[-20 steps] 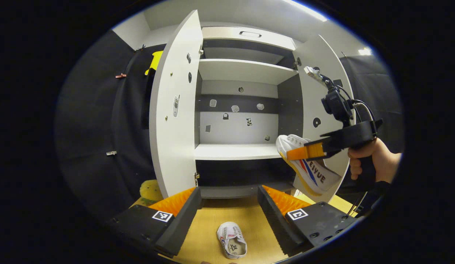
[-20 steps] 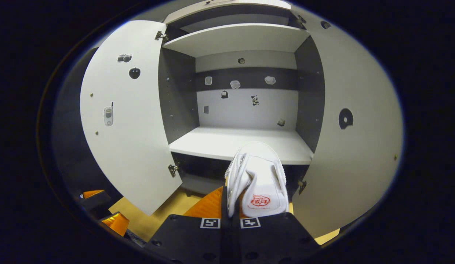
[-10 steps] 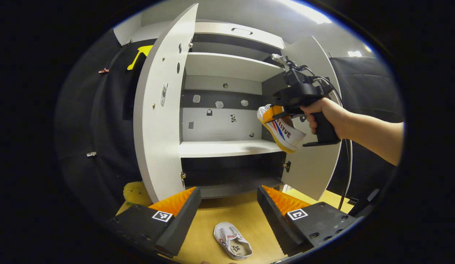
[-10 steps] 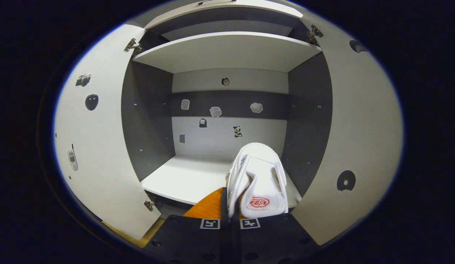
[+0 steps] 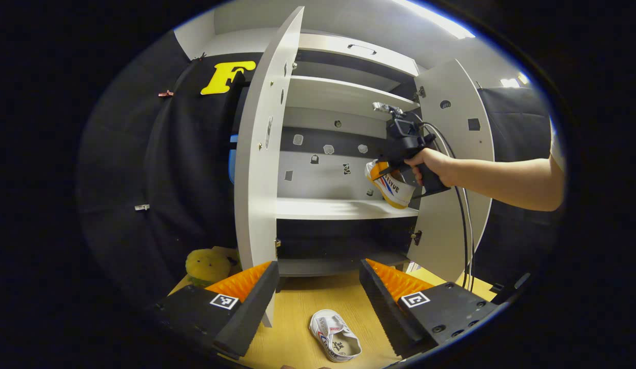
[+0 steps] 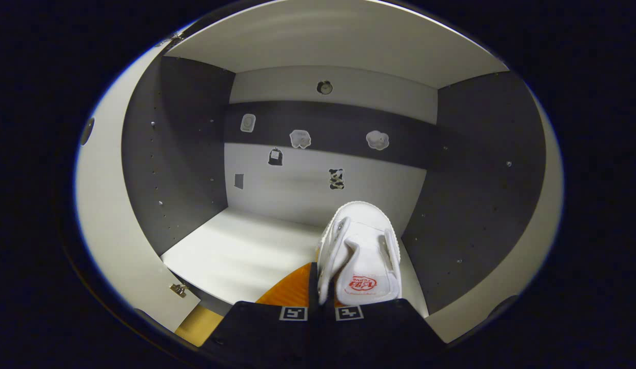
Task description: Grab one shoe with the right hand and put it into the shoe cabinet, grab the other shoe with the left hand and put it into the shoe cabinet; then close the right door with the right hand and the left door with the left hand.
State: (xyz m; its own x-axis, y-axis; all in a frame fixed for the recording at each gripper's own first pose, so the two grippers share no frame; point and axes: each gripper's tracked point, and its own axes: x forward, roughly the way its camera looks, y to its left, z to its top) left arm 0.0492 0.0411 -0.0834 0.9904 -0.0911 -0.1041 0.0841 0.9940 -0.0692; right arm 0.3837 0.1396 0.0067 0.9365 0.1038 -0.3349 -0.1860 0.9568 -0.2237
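At far left on the desk [image 5: 297, 318], beside the cabinet foot: yellow plush toy [image 5: 207, 266], clear of the work. Next rightward, left door [image 5: 259, 154] of the shoe cabinet [image 5: 343, 87] swung wide, seen nearly edge-on. Left gripper [image 5: 318, 302] hovering low over the desk, fingers spread wide, nothing between them. Second shoe [image 5: 334, 342] lying on the desk just ahead of the gap between those fingers, opening upward, not touched.

Centre: middle shelf [image 5: 343, 208] bare, lit. Right of centre: right gripper [image 5: 384, 171] reaching into the cabinet mouth, a hand [image 5: 431, 166] on its grip, cable trailing down. First shoe [image 6: 360, 256] held in the right gripper [image 6: 320, 287], fingers closed on its side wall near the heel, toe pointing toward the back panel; shoe in the air above the right end of the shelf [image 6: 236, 251], close to the right side wall. Far right: right door [image 5: 451, 169] open, arm passing in front of it.

Step judged: placing first shoe; not yet set down. Risks:
- Release from height → shoe tips or rolls off shelf front edge.
- Placement tight against side wall → toe catches panel, shoe ends crooked.
- Heel overhanging front edge → right door fouled on closing.
- Thin pinch on soft shoe wall → slip before set-down.
- Trailing cable could snag right door.
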